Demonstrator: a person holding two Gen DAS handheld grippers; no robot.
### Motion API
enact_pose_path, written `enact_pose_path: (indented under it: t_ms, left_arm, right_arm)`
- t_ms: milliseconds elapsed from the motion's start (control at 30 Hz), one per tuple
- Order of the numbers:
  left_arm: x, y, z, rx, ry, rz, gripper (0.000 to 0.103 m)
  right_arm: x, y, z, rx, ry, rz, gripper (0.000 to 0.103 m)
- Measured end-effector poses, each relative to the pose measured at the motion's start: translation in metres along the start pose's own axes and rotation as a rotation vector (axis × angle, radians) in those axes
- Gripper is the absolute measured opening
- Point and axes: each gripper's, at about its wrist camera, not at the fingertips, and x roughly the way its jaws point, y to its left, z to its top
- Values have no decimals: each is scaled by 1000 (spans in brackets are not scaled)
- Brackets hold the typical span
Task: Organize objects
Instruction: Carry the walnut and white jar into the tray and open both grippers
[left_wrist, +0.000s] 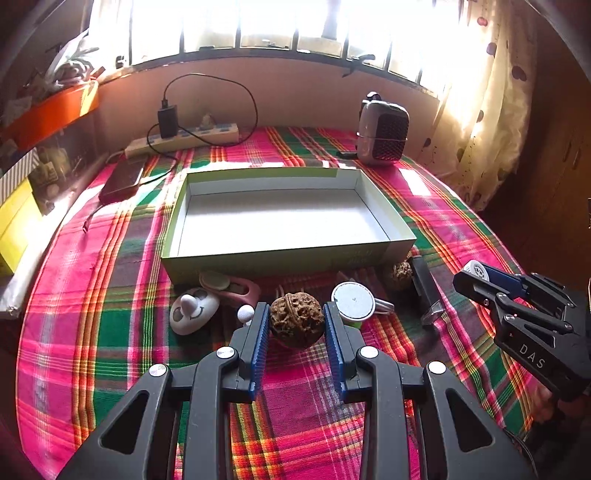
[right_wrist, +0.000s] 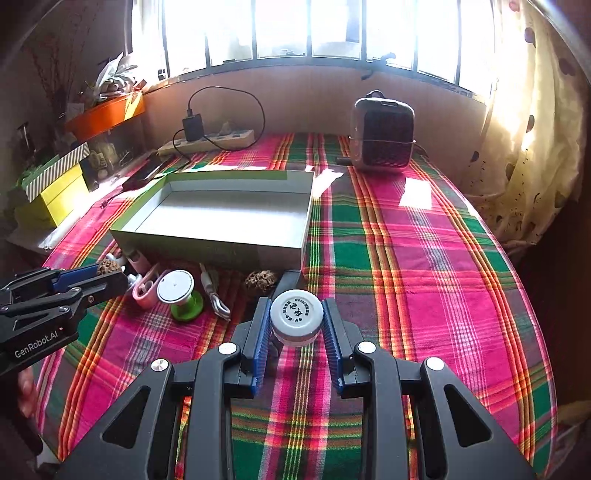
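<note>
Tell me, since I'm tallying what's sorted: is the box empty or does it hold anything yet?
Empty. The box shows only bare white floor in both views; the walnut and small jar are in the grippers, outside it.

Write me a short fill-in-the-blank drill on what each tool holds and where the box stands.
1. The left tool grips a ____.
2. The right tool grips a small round jar with a ____ lid.
3. The open box holds ____.
4. A second walnut lies on the ____ cloth.

Missing: walnut; white; nothing; plaid
</note>
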Motion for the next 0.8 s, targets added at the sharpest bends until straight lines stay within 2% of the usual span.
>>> enact_pose_path:
  t_ms: [300, 800]
  left_arm:
    - [16, 17, 31, -15, 4, -1, 27]
    - [75, 41, 78, -24, 57, 24, 27]
  right_arm:
    - [19, 8, 35, -19, -2, 44, 29]
    - [91, 9, 90, -16, 48, 87, 29]
